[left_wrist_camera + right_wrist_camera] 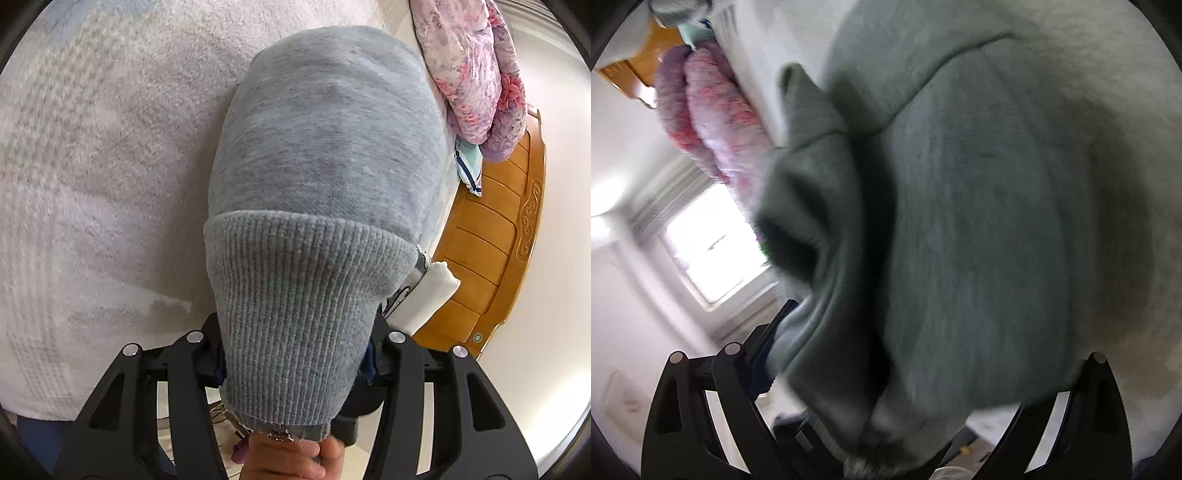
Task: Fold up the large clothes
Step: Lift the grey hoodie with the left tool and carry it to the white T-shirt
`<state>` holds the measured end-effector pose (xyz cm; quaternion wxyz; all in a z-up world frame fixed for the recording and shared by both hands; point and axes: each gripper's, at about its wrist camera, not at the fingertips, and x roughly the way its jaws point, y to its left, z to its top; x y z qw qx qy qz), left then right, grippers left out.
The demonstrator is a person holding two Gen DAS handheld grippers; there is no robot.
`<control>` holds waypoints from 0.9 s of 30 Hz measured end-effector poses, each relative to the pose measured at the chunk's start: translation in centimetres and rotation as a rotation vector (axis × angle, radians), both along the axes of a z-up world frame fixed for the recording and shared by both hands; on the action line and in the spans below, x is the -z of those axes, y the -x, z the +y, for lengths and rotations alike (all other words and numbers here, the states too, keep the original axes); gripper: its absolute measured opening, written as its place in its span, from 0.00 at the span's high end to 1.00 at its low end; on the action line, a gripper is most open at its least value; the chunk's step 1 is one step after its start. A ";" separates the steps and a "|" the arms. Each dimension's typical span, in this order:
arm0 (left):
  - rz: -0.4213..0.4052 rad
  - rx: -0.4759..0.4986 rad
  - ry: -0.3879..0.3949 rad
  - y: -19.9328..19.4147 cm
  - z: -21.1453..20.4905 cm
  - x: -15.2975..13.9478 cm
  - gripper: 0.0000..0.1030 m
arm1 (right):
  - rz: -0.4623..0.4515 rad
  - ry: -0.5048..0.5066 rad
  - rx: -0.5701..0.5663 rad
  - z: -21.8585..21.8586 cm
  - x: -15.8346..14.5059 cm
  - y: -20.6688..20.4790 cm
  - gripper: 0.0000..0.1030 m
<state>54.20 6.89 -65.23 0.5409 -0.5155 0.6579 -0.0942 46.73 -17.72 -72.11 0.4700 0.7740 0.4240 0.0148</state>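
Note:
A grey sweatshirt (325, 147) lies on a white fluffy blanket (92, 166). My left gripper (295, 369) is shut on its ribbed hem (295, 295), which drapes over the jaws and hides the fingertips. A white label (424, 295) sticks out at the hem's right side. In the right wrist view the same grey sweatshirt (960, 221) fills the frame, blurred. My right gripper (886, 406) is shut on a bunched fold of it, and the cloth covers the fingertips.
A pink floral quilt (472, 74) is bunched at the bed's far side; it also shows in the right wrist view (709, 122). An orange wooden headboard (498, 240) stands at the right. A bright window (713, 240) and white walls are at the left.

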 end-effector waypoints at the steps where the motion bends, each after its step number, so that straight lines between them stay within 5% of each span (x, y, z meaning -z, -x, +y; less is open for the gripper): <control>1: -0.006 0.003 -0.009 0.0 0.0 -0.1 0.50 | -0.010 0.027 -0.018 0.0 -0.5 -0.5 0.30; 5: -0.072 0.065 -0.070 -0.4 0.0 -2.2 0.51 | -0.070 0.262 -0.235 -0.4 -5.5 -2.7 0.65; 11: -0.178 0.112 -0.053 0.8 -0.9 -9.0 0.52 | -0.191 0.530 -0.445 -0.4 -15.9 -4.1 0.70; 17: -0.327 0.179 -0.074 2.7 -3.9 -17.7 0.53 | -0.304 0.579 -0.459 -2.8 -23.9 -1.3 0.70; 23: -0.494 0.190 -0.050 3.6 -10.9 -24.5 0.53 | -0.438 0.637 -0.442 -9.8 -29.4 0.7 0.70; 27: -0.592 0.175 -0.018 2.9 -17.9 -26.5 0.52 | -0.514 0.682 -0.421 -17.3 -32.3 -0.5 0.70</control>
